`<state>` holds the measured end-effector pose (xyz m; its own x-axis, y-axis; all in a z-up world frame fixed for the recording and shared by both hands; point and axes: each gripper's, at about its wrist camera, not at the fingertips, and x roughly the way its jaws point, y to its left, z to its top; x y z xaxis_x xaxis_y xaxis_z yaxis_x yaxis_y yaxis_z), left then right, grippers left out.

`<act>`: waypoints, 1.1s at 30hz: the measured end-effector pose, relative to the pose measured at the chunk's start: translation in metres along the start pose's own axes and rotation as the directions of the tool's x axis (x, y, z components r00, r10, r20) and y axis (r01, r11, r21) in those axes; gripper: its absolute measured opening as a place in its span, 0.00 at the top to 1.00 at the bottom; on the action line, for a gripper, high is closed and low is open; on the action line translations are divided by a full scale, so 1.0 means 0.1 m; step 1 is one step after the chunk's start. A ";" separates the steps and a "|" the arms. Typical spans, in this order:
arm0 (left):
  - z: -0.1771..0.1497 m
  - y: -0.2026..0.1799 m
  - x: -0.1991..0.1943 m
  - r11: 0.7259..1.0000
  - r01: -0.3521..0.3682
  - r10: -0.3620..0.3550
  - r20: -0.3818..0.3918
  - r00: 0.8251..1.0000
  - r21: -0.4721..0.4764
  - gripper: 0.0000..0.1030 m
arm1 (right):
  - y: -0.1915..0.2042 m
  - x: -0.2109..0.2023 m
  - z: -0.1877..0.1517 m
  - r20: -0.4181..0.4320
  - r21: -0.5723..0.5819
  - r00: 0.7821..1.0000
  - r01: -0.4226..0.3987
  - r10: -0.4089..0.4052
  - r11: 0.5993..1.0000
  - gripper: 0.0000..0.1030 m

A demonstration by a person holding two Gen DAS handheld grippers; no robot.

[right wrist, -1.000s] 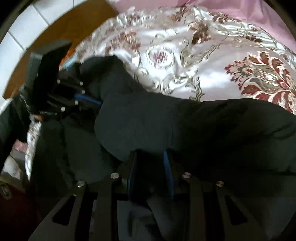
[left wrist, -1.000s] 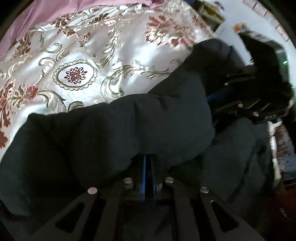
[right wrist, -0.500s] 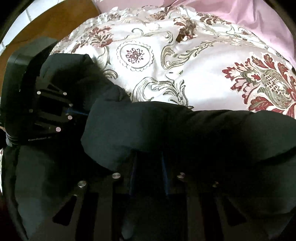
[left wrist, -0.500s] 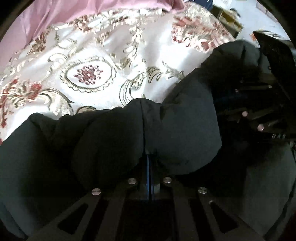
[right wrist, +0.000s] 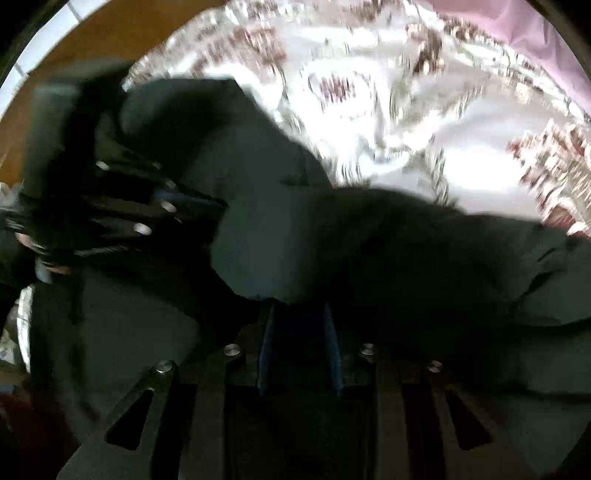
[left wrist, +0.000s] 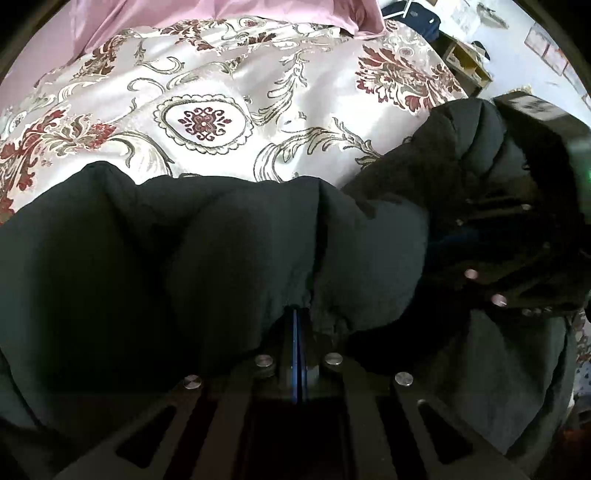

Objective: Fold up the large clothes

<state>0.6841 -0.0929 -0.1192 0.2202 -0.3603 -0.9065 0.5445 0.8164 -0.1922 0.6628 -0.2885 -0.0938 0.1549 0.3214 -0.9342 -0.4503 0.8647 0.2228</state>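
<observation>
A large dark padded coat [left wrist: 221,251] lies bunched on a floral satin bedspread [left wrist: 229,96]. My left gripper [left wrist: 298,314] is shut on a fold of the coat, its blue pads pressed together under the cloth. My right gripper [right wrist: 299,310] holds a thicker fold of the same coat [right wrist: 369,251] between its blue pads, which stand a little apart around the cloth. Each gripper shows in the other's view: the right one at the right edge [left wrist: 517,236], the left one at the left [right wrist: 122,206]. The right wrist view is motion-blurred.
A pink sheet [left wrist: 110,26] lies at the far side of the bed. Shelves and clutter [left wrist: 465,59] stand beyond the bed's right corner. Wooden floor and white tiles [right wrist: 85,40] show beyond the bed in the right wrist view.
Both grippers have carried the coat's edge forward over the bedspread. The coat now covers more of the lower view. The right wrist view has turned blurry from motion.
</observation>
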 end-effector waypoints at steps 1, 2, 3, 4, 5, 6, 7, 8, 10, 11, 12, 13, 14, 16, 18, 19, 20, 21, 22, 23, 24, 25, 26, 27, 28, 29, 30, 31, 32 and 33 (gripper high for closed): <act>0.02 0.00 0.02 1.000 -0.002 0.002 -0.001 1.000 0.001 0.96 | -0.02 0.04 0.01 -0.004 0.017 1.000 -0.001 0.001 1.000 0.81; 0.01 0.00 0.03 1.000 -0.004 0.004 0.000 1.000 0.000 0.96 | -0.04 0.09 0.02 -0.010 0.024 1.000 0.007 -0.007 1.000 0.82; 0.01 0.01 0.03 1.000 -0.004 0.004 0.000 1.000 -0.002 0.96 | -0.02 0.13 0.04 -0.014 0.017 1.000 0.027 -0.026 0.999 0.82; 0.02 0.02 0.05 1.000 -0.005 0.005 0.001 1.000 -0.006 0.96 | 0.00 0.16 0.05 -0.016 0.006 0.999 0.048 -0.048 0.999 0.82; 0.01 0.03 0.06 1.000 -0.006 0.006 0.000 1.000 -0.014 0.96 | 0.02 0.19 0.06 -0.015 -0.002 0.998 0.065 -0.065 0.998 0.82; 0.02 0.02 0.08 1.000 -0.010 0.010 -0.002 1.000 -0.018 0.96 | 0.04 0.22 0.06 -0.010 -0.005 0.996 0.084 -0.084 0.996 0.82; 0.03 0.00 0.09 1.000 -0.017 0.017 -0.003 1.000 -0.021 0.96 | 0.07 0.23 0.05 -0.002 -0.011 0.995 0.101 -0.101 0.995 0.82; 0.02 -0.01 0.07 0.999 -0.021 0.021 -0.003 1.000 -0.028 0.96 | 0.09 0.22 0.03 0.011 -0.017 0.994 0.111 -0.111 0.994 0.82; -0.01 -0.01 0.02 0.999 -0.025 0.025 0.000 1.000 -0.047 0.96 | 0.12 0.12 -0.04 0.059 -0.021 0.994 0.097 -0.096 0.995 0.82; -0.03 -0.02 -0.03 0.998 -0.030 0.030 0.008 1.000 -0.055 0.96 | 0.12 0.04 -0.07 0.077 -0.009 0.994 0.073 -0.072 0.997 0.81; -0.06 -0.01 -0.07 0.998 -0.033 0.034 0.014 0.999 -0.058 0.96 | 0.10 -0.06 -0.10 0.101 0.010 0.994 0.047 -0.048 0.999 0.80; -0.09 0.00 -0.10 0.997 -0.038 0.039 0.016 0.999 -0.068 0.96 | 0.09 -0.22 -0.14 0.145 0.039 0.989 0.012 -0.018 0.999 0.78; -0.12 0.00 -0.12 0.996 -0.039 0.041 0.015 0.999 -0.082 0.96 | 0.10 -0.32 -0.16 0.172 0.051 0.985 -0.005 -0.004 0.999 0.78; -0.15 0.03 -0.13 0.993 -0.034 0.036 0.019 0.999 -0.117 0.96 | 0.12 -0.57 -0.18 0.245 0.080 0.969 -0.056 0.035 0.995 0.78; -0.19 0.06 -0.16 0.988 -0.025 0.030 0.025 0.999 -0.151 0.96 | 0.13 -0.63 -0.16 0.266 0.106 0.963 -0.085 0.054 0.991 0.77; -0.20 0.08 -0.15 0.987 -0.025 0.030 0.025 0.999 -0.160 0.96 | 0.08 -0.63 -0.15 0.260 0.115 0.964 -0.088 0.055 0.990 0.77; -0.21 0.08 -0.15 0.986 -0.027 0.032 0.026 0.999 -0.165 0.96 | 0.08 -0.61 -0.14 0.257 0.126 0.965 -0.085 0.050 0.988 0.77; -0.21 0.09 -0.14 0.986 -0.030 0.034 0.027 0.999 -0.166 0.96 | 0.08 -0.58 -0.12 0.257 0.135 0.965 -0.089 0.052 0.987 0.77; -0.21 0.10 -0.14 0.985 -0.032 0.037 0.026 0.999 -0.168 0.96 | 0.06 -0.55 -0.11 0.254 0.151 0.965 -0.099 0.058 0.984 0.77; -0.22 0.10 -0.14 0.985 -0.035 0.040 0.026 0.999 -0.167 0.96 | 0.05 -0.53 -0.10 0.255 0.161 0.964 -0.116 0.072 0.980 0.77; -0.19 0.10 -0.12 0.986 -0.036 0.041 0.027 0.999 -0.165 0.96 | 0.06 -0.49 -0.05 0.264 0.162 0.961 -0.130 0.084 0.978 0.77; -0.19 0.11 -0.12 0.986 -0.037 0.042 0.026 0.999 -0.164 0.96 | 0.07 -0.53 -0.08 0.281 0.162 0.956 -0.135 0.086 0.977 0.77; -0.19 0.11 -0.11 0.986 -0.038 0.042 0.025 0.999 -0.165 0.96 | 0.11 -0.50 -0.04 0.288 0.167 0.954 -0.133 0.081 0.977 0.77; -0.20 0.10 -0.12 0.986 -0.039 0.043 0.024 0.999 -0.165 0.96 | 0.14 -0.48 0.02 0.288 0.176 0.955 -0.131 0.077 0.976 0.77; -0.20 0.09 -0.13 0.985 -0.040 0.044 0.023 0.999 -0.165 0.96 | 0.14 -0.45 0.04 0.283 0.184 0.956 -0.131 0.075 0.974 0.77; -0.21 0.10 -0.14 0.985 -0.040 0.044 0.020 0.999 -0.167 0.96 | 0.14 -0.39 0.07 0.270 0.196 0.961 -0.120 0.064 0.973 0.77; -0.20 0.09 -0.14 0.985 -0.040 0.043 0.016 0.999 -0.168 0.96 | 0.15 -0.29 0.11 0.236 0.207 0.971 -0.094 0.043 0.974 0.77; -0.21 0.10 -0.15 0.985 -0.039 0.041 0.011 0.999 -0.168 0.96 | 0.16 -0.19 0.14 0.188 0.212 0.982 -0.061 0.021 0.975 0.77; -0.21 0.10 -0.15 0.984 -0.038 0.040 0.008 0.999 -0.172 0.96 | 0.18 -0.08 0.16 0.140 0.200 0.990 -0.024 -0.004 0.979 0.77; -0.22 0.10 -0.17 0.983 -0.035 0.038 0.011 0.999 -0.179 0.96 | 0.20 -0.02 0.16 0.130 0.183 0.991 -0.014 -0.011 0.983 0.77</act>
<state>0.6679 -0.0689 -0.1145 0.2495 -0.3344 -0.9088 0.3825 0.8962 -0.2248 0.6671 -0.2657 -0.0834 0.2725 0.3596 -0.8924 -0.2834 0.9164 0.2827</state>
